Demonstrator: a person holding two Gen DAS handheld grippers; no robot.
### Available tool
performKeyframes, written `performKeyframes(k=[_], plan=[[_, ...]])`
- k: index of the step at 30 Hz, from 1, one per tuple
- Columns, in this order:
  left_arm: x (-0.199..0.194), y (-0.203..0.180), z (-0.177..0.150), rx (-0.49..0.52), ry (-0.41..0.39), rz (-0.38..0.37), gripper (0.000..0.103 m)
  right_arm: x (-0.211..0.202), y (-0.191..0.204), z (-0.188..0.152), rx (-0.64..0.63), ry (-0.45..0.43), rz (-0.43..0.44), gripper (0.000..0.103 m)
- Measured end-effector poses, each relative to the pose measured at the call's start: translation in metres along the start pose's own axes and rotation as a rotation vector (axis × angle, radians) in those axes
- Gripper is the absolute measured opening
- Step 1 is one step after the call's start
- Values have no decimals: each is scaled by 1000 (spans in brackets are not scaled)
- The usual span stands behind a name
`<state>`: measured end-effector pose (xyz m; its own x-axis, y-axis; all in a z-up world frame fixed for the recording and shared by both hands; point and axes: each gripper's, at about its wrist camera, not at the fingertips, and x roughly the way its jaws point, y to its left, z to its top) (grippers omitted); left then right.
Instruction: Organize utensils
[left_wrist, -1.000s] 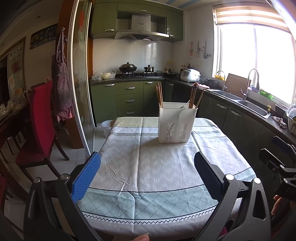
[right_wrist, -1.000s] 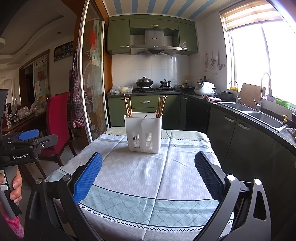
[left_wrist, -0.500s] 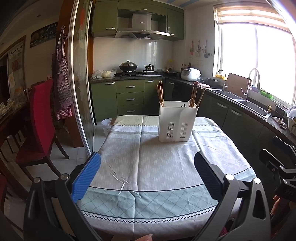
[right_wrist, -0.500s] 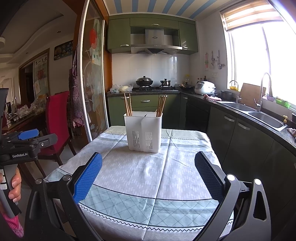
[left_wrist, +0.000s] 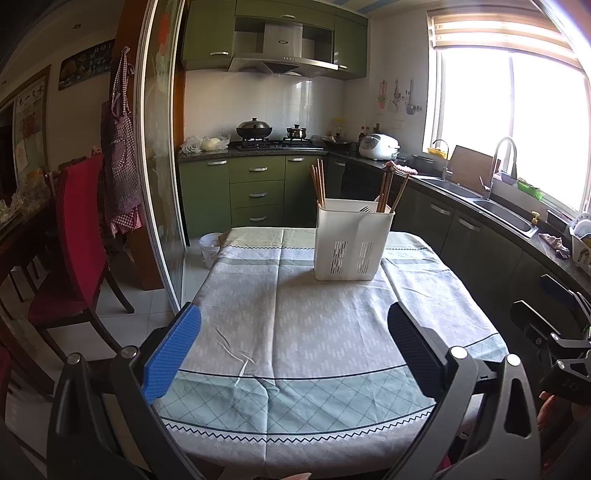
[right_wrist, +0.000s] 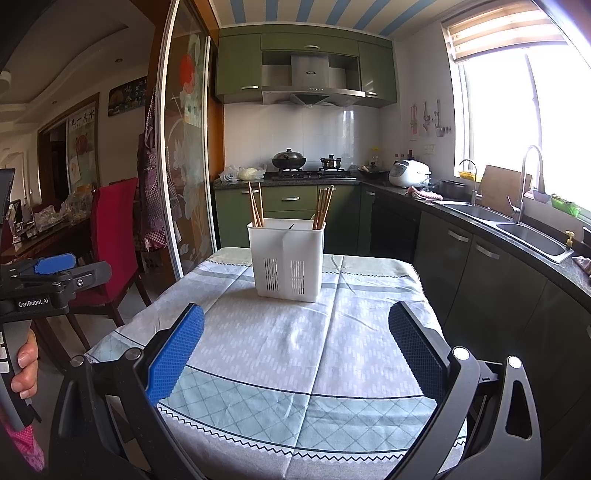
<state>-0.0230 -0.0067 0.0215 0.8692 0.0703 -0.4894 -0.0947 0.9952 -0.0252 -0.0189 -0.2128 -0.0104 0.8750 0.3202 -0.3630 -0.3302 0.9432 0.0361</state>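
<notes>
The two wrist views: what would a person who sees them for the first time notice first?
First the white utensil caddy, upright at the far middle of the table with the patterned cloth, with two bunches of chopsticks sticking out of its left and right ends. Next, the open left gripper and right gripper, both empty, over the table's near edge.

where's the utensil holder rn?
Both wrist views: white utensil holder stands upright on the far half of the tablecloth, ahead of both open tongs, chopsticks inside.
</notes>
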Motion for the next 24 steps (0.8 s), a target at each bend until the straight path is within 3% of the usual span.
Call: performKeyframes(k=[24], plan=[[5,-3,-4,16,14,-15,96,2,-1,0,-1,4,2,98]])
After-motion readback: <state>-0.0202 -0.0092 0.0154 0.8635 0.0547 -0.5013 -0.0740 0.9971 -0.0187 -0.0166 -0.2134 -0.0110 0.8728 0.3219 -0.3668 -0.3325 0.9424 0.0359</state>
